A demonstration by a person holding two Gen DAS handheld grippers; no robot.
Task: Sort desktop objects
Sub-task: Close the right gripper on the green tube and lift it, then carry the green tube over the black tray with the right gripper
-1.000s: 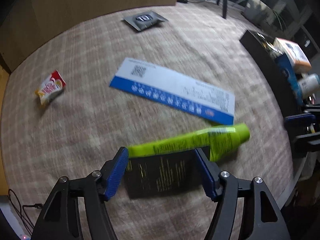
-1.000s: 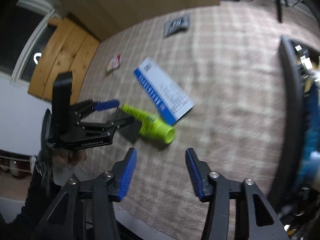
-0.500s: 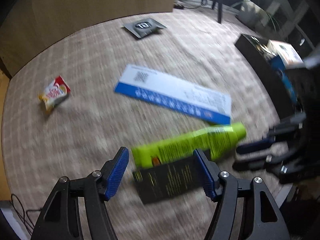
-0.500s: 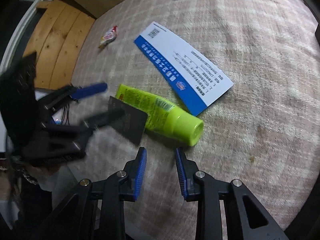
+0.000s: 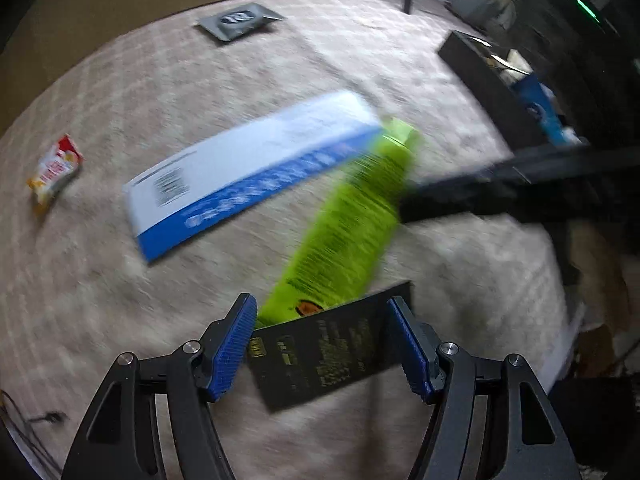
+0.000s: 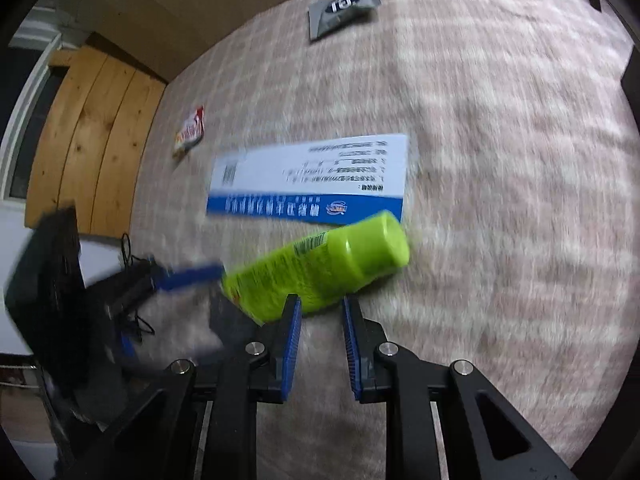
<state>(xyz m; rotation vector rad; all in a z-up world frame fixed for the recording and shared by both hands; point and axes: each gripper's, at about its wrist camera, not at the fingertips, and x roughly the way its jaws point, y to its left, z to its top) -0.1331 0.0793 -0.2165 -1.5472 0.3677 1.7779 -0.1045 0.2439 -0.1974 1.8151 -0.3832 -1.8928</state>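
**Sorting in progress: five items remain on the tabletop**

Working near to far: the left gripper [image 5: 322,346] holds its jaws wide around a black card [image 5: 326,354]; contact cannot be confirmed. The right gripper [image 6: 320,334] has narrow jaws, empty, just before the green tube [image 6: 320,270], which partly overlies the card. Beyond lies the blue-and-white box [image 6: 308,178], then the red snack packet [image 6: 191,132] and the grey sachet [image 6: 344,4]. A dark bin [image 5: 492,80] already contains items. Judgement: most sorting remains.
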